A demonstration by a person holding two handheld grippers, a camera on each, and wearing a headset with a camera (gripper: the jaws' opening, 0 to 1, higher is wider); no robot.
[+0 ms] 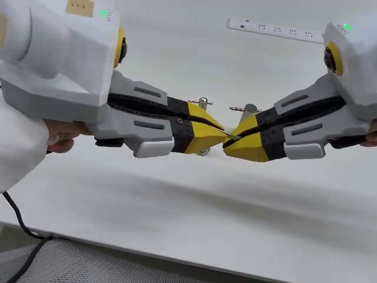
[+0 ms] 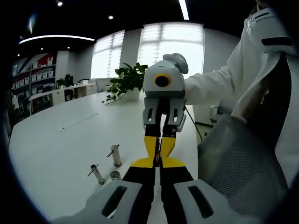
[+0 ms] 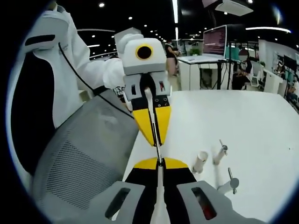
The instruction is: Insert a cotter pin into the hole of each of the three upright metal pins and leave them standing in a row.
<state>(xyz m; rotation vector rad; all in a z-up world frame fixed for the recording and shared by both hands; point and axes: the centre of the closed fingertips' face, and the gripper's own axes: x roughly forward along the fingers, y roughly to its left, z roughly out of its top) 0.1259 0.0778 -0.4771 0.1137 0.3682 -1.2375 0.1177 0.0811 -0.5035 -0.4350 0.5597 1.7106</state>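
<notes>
- The left gripper (image 1: 224, 133) and right gripper (image 1: 231, 141) meet tip to tip above the table (image 1: 194, 212), probably to pass or re-grip the last cotter pin (image 3: 154, 126).
- The right jaws are clamped on one end of the cotter pin. The left jaws look closed, with the pin running into their seam, so they seem to grip it too.
- In the right gripper view, the three pins stand at 4 o'clock from the tips. The bare pin (image 3: 201, 161) is nearest, and the two fitted pins (image 3: 220, 153) (image 3: 230, 182) already carry crossbars.
- In the left gripper view the row sits at 8 o'clock, well apart from the jaws.
- Judgement: two-thirds are done. Holding the pin by one end leaves its tip free for the bare pin's hole.
</notes>
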